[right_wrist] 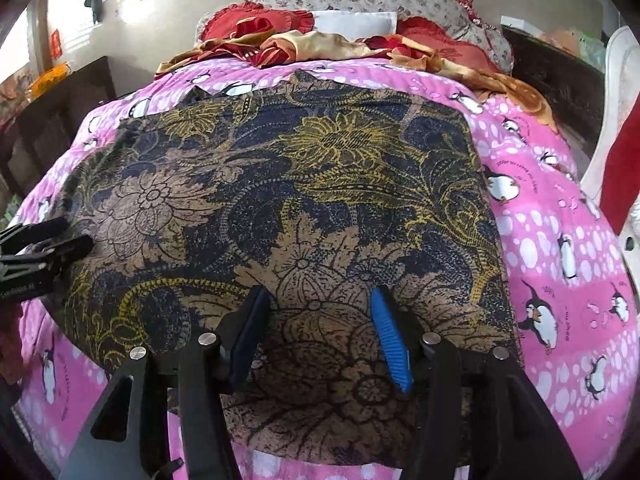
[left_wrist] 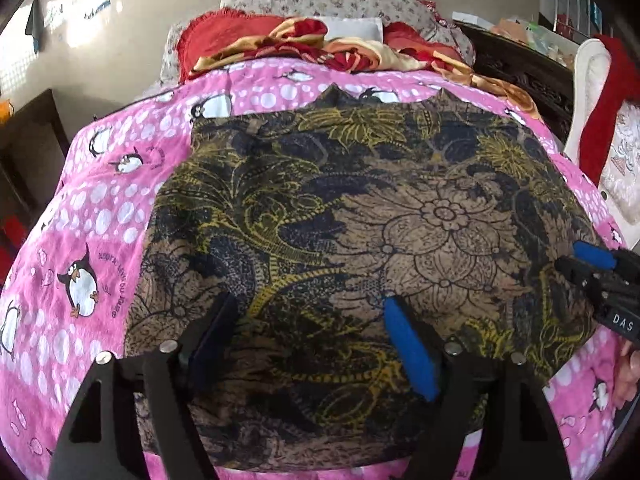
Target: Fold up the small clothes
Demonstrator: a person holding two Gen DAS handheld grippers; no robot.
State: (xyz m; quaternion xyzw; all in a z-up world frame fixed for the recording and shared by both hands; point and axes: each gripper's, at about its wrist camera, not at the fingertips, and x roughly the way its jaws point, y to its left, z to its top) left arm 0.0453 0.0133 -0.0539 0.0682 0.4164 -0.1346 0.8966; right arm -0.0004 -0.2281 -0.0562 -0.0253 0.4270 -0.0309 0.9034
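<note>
A dark floral garment, brown, navy and yellow, lies spread flat on a pink penguin-print bedspread; it also shows in the right wrist view. My left gripper hangs open just above the garment's near part, holding nothing. My right gripper is also open and empty above the garment's near part. The right gripper shows at the right edge of the left wrist view, and the left gripper at the left edge of the right wrist view.
Crumpled red and gold blankets and floral pillows pile up at the bed's far end. Dark wooden furniture stands to the right, a dark cabinet to the left. A white chair with red cloth stands on the right.
</note>
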